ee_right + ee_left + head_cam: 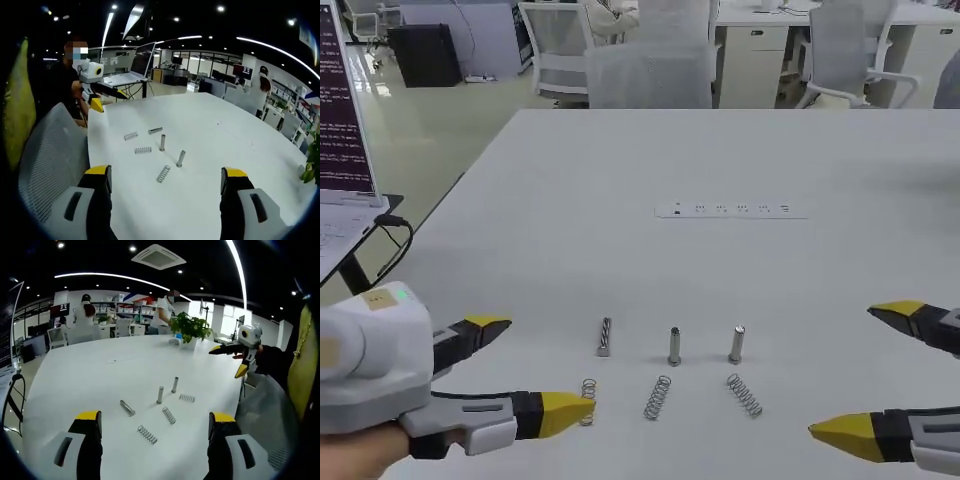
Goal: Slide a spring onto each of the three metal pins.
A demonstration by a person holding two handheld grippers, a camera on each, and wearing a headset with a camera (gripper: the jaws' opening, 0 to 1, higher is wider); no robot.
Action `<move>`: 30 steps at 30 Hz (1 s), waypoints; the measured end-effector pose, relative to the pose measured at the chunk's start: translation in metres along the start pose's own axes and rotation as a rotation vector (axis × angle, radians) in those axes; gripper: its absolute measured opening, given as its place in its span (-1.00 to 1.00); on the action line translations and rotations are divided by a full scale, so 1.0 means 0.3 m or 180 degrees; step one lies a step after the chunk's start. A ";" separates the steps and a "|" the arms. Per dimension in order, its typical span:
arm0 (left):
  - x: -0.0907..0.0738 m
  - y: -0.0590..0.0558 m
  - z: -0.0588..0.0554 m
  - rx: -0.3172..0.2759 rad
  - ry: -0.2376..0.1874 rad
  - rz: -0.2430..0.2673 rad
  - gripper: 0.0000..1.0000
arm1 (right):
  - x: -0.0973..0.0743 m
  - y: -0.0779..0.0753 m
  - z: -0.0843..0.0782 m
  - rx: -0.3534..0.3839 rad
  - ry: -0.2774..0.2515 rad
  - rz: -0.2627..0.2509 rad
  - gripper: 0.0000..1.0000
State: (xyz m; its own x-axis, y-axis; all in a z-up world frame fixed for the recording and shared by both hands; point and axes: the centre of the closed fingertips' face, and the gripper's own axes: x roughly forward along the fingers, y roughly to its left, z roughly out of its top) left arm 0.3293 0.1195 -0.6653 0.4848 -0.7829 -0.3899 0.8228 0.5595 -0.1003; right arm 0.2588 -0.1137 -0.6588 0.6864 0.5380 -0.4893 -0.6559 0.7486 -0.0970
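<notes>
Mostly, a smooth, matte white counter [720, 160] spreads across the head view. Towards 12 o'clock a flat white power strip [730, 210] lies on it. Beyond the far edge stand mesh-backed office chairs [840, 50] and pale desks on a glossy floor. An open laptop [340, 150] sits beside the counter at 9 o'clock. In the left gripper view a leafy potted plant [190, 326] stands at the counter's far end, under long ceiling strip lights.

Towards 6 o'clock, three short, shiny metal pins form a row. The left pin [605, 337] lies on its side, while the middle pin [674, 345] and the right pin [737, 343] stand upright. At 6 o'clock of each pin a coiled wire spring lies loose on the counter: the left spring [588, 400], the middle spring [658, 397] and the right spring [744, 394].

The left gripper [535, 367], grey with yellow tips, hovers at 8 o'clock with its jaws spread wide and empty. Its lower tip overlaps the left spring in the head view. The right gripper [850, 372], at 4 o'clock, is equally spread and empty, and is apart from the right spring.
</notes>
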 end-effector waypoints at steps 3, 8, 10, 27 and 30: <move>0.000 -0.001 0.000 -0.0009 -0.0006 0.0001 0.70 | -0.001 -0.002 0.003 -0.0004 -0.0002 -0.0003 0.78; 0.002 -0.002 0.002 -0.0011 -0.0012 0.0001 0.70 | 0.000 0.000 0.005 0.0001 -0.0008 0.0005 0.78; 0.002 -0.002 0.000 -0.0007 -0.0005 0.0000 0.70 | 0.003 0.000 0.003 -0.0003 0.0000 0.0009 0.78; 0.022 0.023 0.021 -0.0002 -0.0009 0.0013 0.66 | 0.012 -0.001 0.007 0.0000 -0.0001 0.0025 0.76; 0.039 0.033 0.028 0.0012 0.0008 0.0017 0.62 | 0.013 0.001 0.007 -0.0003 0.0001 0.0026 0.76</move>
State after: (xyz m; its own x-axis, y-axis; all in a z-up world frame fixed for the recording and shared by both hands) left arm 0.3457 0.1137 -0.6631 0.4886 -0.7791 -0.3928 0.8212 0.5627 -0.0949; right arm 0.2620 -0.1104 -0.6589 0.6808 0.5440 -0.4905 -0.6619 0.7437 -0.0938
